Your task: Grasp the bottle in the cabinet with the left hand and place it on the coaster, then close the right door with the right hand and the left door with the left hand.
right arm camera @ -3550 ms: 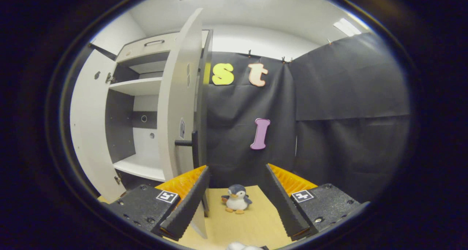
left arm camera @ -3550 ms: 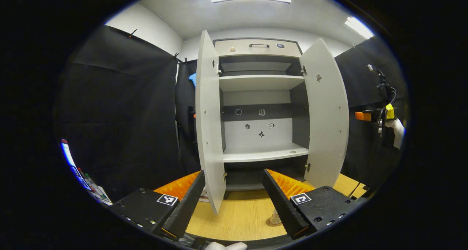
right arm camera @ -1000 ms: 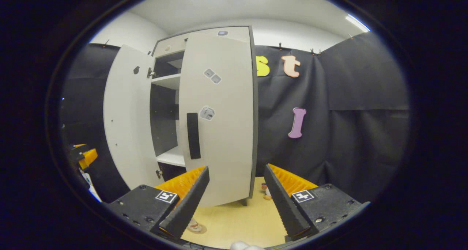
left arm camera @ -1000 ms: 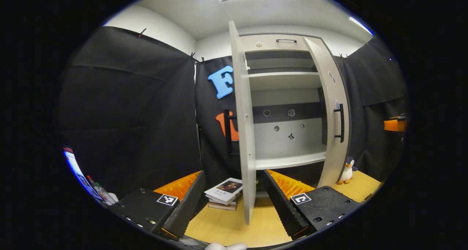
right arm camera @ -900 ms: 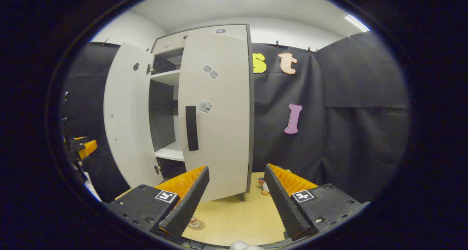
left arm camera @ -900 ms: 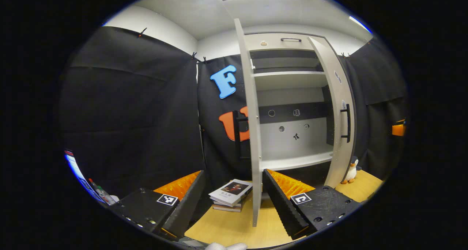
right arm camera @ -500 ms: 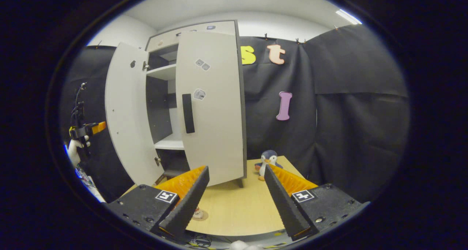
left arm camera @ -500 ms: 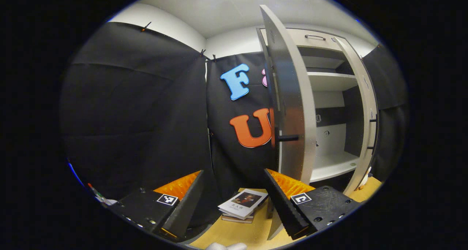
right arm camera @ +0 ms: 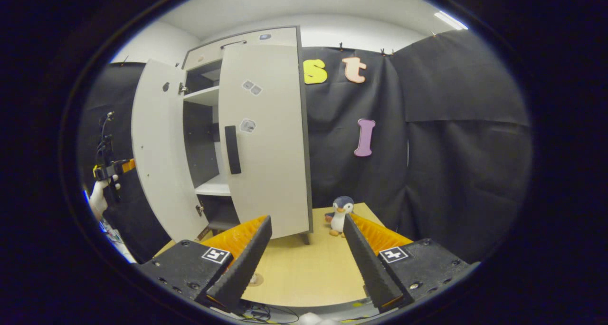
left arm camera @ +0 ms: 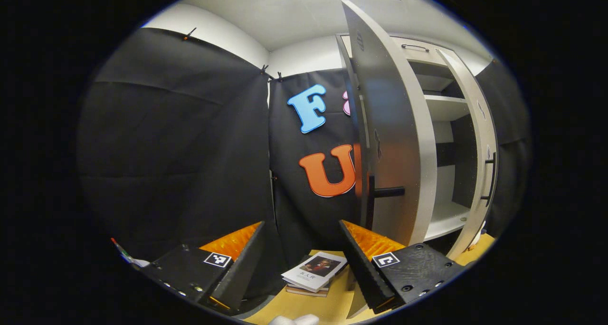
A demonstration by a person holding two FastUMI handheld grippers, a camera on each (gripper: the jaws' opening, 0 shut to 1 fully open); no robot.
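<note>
In the left gripper view my left gripper (left arm camera: pixel 301 268) is open and holds nothing. It sits outside the open left door (left arm camera: pixel 392 139), whose outer face and dark handle (left arm camera: pixel 387 191) are just right of it. The right door (right arm camera: pixel 266 139) looks shut or nearly so. My right gripper (right arm camera: pixel 306 263) is open and empty, back from the right door over the wooden table (right arm camera: pixel 304 272). A round coaster (right arm camera: pixel 255 280) lies by its left finger; what stands on it is hidden. A white-gloved hand (right arm camera: pixel 99 196) holds the left gripper (right arm camera: pixel 124 165) left of the open left door (right arm camera: pixel 154 158).
A small stack of books (left arm camera: pixel 313 272) lies on the table between the left gripper's fingers, near the cabinet's left side. A toy penguin (right arm camera: pixel 339 215) stands right of the cabinet. The cabinet's lower shelf (left arm camera: pixel 446 218) is bare. Black cloth walls surround the booth.
The right door has swung shut and my right gripper has drawn back from it. My left gripper has moved left, around to the outer face of the left door.
</note>
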